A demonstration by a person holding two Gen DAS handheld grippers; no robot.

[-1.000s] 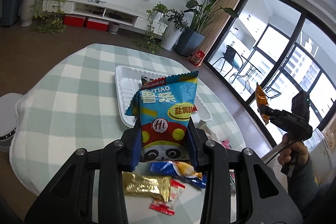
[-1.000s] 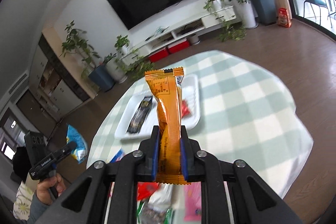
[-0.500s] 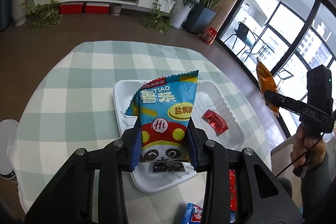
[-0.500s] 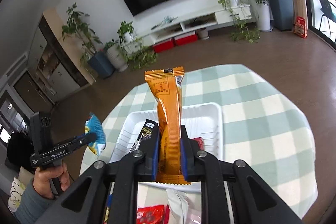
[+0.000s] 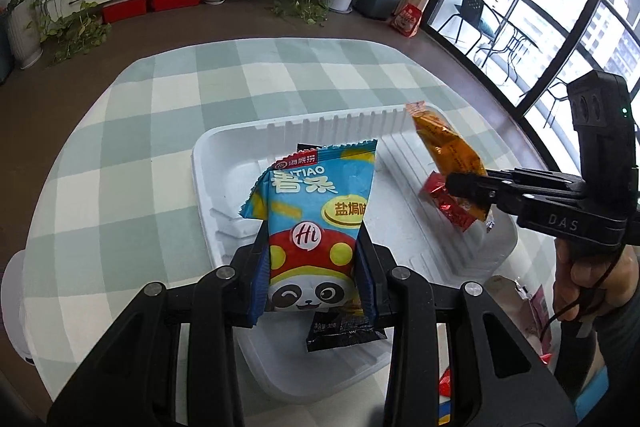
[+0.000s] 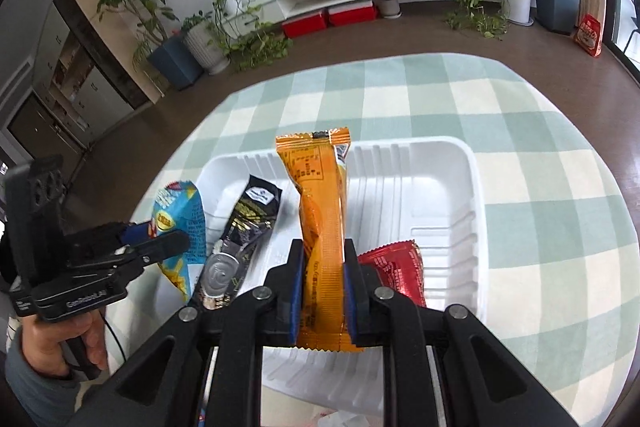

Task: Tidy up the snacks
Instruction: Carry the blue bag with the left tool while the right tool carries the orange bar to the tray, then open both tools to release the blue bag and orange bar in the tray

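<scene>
The left tool is gripping a blue panda snack bag above the white tray on the checkered worktop. The right tool is clenching an orange snack bar over the same tray, where a black packet and a red packet are lying.

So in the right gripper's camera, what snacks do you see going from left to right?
Blue snack bag held in the left gripper → black packet lying in the white tray → orange bar held in the right gripper → red packet.
</scene>
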